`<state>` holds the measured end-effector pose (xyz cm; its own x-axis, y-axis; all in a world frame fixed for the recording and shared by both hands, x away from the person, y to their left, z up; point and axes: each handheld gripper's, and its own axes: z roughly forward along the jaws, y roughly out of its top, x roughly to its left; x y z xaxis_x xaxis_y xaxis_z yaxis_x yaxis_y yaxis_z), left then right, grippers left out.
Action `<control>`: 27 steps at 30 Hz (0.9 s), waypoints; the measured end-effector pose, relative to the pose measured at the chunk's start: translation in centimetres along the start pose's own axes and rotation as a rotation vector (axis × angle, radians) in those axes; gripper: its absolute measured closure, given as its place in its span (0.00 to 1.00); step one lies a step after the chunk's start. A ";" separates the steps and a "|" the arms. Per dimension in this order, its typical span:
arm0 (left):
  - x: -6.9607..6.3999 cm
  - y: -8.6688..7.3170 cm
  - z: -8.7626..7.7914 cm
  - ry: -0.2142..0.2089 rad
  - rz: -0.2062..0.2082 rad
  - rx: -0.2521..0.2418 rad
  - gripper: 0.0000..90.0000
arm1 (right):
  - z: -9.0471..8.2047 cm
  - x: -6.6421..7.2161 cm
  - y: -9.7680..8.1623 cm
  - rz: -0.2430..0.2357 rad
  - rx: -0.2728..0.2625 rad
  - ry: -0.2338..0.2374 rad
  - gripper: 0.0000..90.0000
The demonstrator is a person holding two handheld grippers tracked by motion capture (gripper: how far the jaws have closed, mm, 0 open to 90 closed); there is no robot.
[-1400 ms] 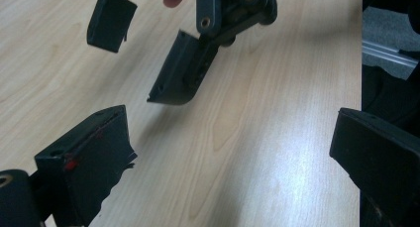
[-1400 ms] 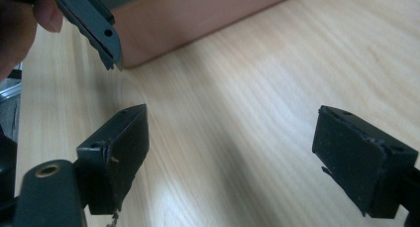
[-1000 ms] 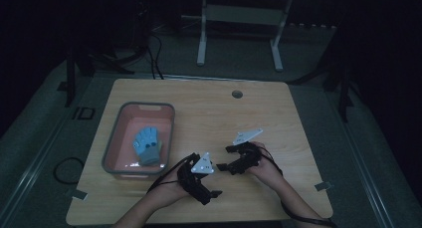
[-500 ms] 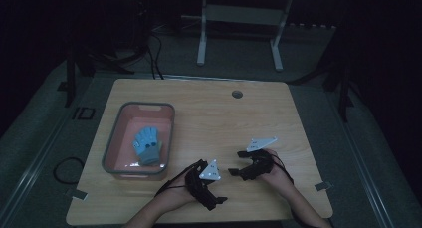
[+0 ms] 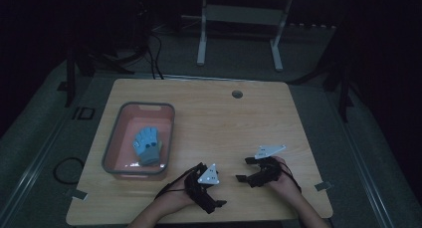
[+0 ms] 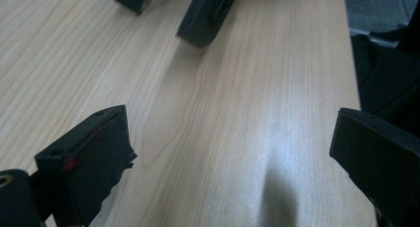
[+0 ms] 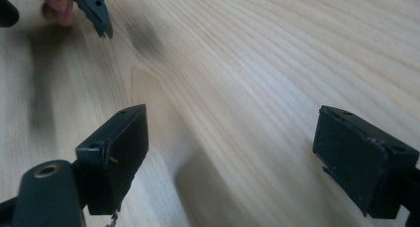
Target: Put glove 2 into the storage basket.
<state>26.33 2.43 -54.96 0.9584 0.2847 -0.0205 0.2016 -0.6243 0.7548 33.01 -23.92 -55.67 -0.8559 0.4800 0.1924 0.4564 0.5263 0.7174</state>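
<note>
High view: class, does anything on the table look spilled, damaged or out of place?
Nothing stands out. The blue glove lies flat inside the pink bin, and both claws, left and right, are open over bare table.

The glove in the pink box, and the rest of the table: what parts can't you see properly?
- Glove in the bin, high view: too dim and small to tell its underside or whether a second glove lies beneath.
- Pale bit beside it, high view: too small to name.
- Left gripper and right gripper, gripper views: bodies cut off by the bottom edge.
- Hand, right gripper view: cut off at the top.
</note>
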 end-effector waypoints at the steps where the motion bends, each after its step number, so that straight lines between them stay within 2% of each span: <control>1: 0.0 -0.1 0.0 0.003 0.002 0.004 0.03 | -0.1 0.0 -0.2 0.001 -0.010 0.000 0.16; 4: 0.0 -0.3 0.0 0.008 0.002 0.009 0.03 | -0.4 0.1 -0.3 0.003 -0.030 0.001 0.16; 6: 0.1 -0.6 -0.1 0.032 0.020 0.011 0.03 | -0.7 0.1 -0.5 0.002 -0.040 -0.004 0.16; 8: 0.2 -0.7 -0.2 0.034 0.013 -0.003 0.03 | -0.9 0.1 -0.6 0.008 -0.045 -0.010 0.16; 10: 0.2 -0.9 -0.3 0.036 0.008 -0.008 0.03 | -1.0 0.1 -0.7 0.025 -0.030 -0.006 0.16; 12: 0.2 -1.0 -0.3 0.042 0.021 0.011 0.03 | -1.1 0.2 -0.9 0.010 -0.025 -0.017 0.16; 14: 0.0 -1.2 -0.4 0.041 0.028 -0.001 0.03 | -1.4 0.1 -1.1 -0.001 -0.029 -0.029 0.16; 17: -0.1 -1.2 -0.5 0.035 0.024 -0.010 0.03 | -1.8 0.0 -1.3 0.000 -0.042 -0.047 0.15; 18: -0.1 -1.2 -0.5 0.034 0.022 -0.012 0.03 | -2.2 -0.4 -1.5 -0.002 -0.056 -0.069 0.15; 21: -0.1 -1.3 -0.7 0.037 0.007 -0.024 0.03 | -2.7 -0.8 -1.8 0.018 -0.088 -0.066 0.15; 24: 0.1 -1.4 -0.9 0.033 -0.013 -0.037 0.03 | -2.8 -0.9 -1.8 0.013 -0.096 -0.075 0.15; 27: 0.1 -1.4 -0.9 0.032 -0.015 -0.040 0.03 | -2.7 -0.9 -1.8 0.003 -0.094 -0.082 0.15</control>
